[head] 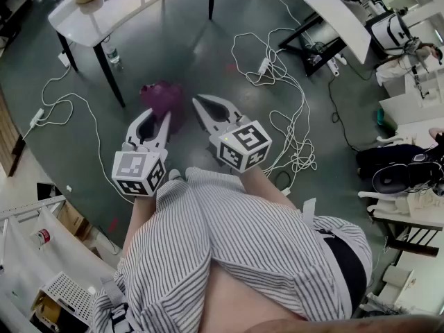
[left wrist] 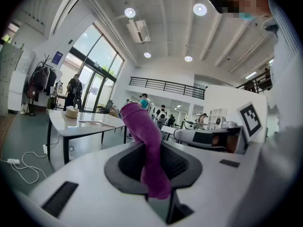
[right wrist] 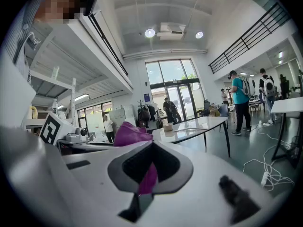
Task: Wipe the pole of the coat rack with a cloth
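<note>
A purple cloth (head: 163, 100) hangs over the grey floor just ahead of both grippers. My left gripper (head: 158, 114) is shut on the cloth (left wrist: 147, 148), which stands up out of its jaws. My right gripper (head: 198, 103) sits close beside it on the right, and a strip of the cloth (right wrist: 148, 178) runs down into its closed jaws. The coat rack (left wrist: 41, 82), hung with dark coats, stands far off by the glass doors; it also shows as the small coat rack (right wrist: 143, 112) in the right gripper view. It is out of the head view.
A white table (head: 104, 16) with a tape roll stands ahead on the left, with a bottle (head: 113, 54) by its leg. White cables (head: 281, 75) and power strips trail across the floor to the right. Desks and equipment crowd the right side. Several people stand in the distance.
</note>
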The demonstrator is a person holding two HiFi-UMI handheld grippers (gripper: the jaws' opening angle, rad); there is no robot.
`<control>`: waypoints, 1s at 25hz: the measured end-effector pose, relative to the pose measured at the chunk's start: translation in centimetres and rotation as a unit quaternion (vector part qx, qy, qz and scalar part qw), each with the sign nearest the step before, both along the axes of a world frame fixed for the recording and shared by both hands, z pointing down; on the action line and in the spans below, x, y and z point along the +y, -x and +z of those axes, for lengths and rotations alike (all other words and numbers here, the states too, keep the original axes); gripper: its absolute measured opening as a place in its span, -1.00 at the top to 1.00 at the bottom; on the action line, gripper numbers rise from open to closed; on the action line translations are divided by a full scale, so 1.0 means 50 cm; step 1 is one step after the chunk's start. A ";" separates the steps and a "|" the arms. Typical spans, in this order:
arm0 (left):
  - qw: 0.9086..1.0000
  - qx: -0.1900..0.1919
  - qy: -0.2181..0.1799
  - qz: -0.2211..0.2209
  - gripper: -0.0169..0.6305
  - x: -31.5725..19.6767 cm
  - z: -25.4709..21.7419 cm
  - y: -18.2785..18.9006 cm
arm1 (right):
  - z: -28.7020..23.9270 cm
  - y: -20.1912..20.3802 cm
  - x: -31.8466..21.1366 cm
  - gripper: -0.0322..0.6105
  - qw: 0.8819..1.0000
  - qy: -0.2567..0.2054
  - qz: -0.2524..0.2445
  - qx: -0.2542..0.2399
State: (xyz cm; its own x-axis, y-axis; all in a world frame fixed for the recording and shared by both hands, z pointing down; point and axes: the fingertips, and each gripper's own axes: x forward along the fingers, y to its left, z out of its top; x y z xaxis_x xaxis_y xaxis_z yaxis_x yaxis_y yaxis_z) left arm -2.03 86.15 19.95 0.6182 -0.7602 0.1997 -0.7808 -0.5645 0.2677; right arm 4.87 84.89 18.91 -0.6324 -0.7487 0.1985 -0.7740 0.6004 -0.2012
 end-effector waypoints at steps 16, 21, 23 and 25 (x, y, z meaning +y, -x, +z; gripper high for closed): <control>0.999 -0.026 -0.009 0.022 0.69 -0.017 0.003 -0.003 | 0.008 -0.005 -0.027 0.86 1.000 0.005 0.020 -0.012; 0.999 -0.030 -0.009 0.028 0.69 -0.031 0.008 0.015 | 0.021 0.009 -0.046 0.86 1.000 0.017 0.011 -0.012; 0.999 -0.031 -0.009 0.032 0.69 -0.037 0.013 0.025 | 0.030 0.019 -0.053 0.86 1.000 0.020 0.019 -0.012; 0.999 -0.026 -0.005 0.034 0.69 -0.045 0.021 0.039 | 0.041 0.029 -0.060 0.86 0.999 0.025 0.028 -0.013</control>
